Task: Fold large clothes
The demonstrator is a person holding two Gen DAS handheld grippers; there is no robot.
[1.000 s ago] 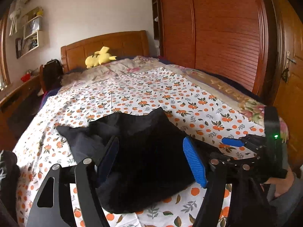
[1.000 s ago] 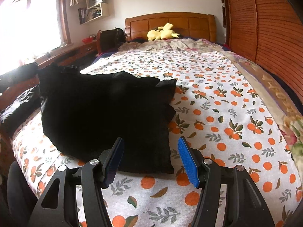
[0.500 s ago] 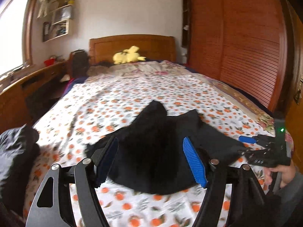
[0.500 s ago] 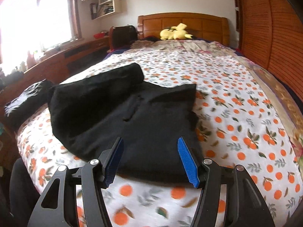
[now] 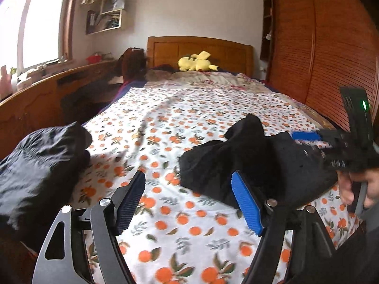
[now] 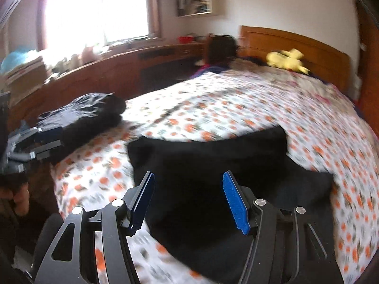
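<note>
Black garment (image 6: 208, 165) lies soft and limp, partly folded on the bed (image 5: 189, 108); likely light, best pinched at a corner. Left gripper (image 5: 189, 203) jaws are opening with nothing between them; right gripper (image 6: 189, 198) jaws stand released, cloth just ahead.

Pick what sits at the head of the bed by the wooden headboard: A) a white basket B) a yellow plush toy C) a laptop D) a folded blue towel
B: a yellow plush toy lies against the wooden headboard at the far end of the bed, seen in both wrist views.
</note>
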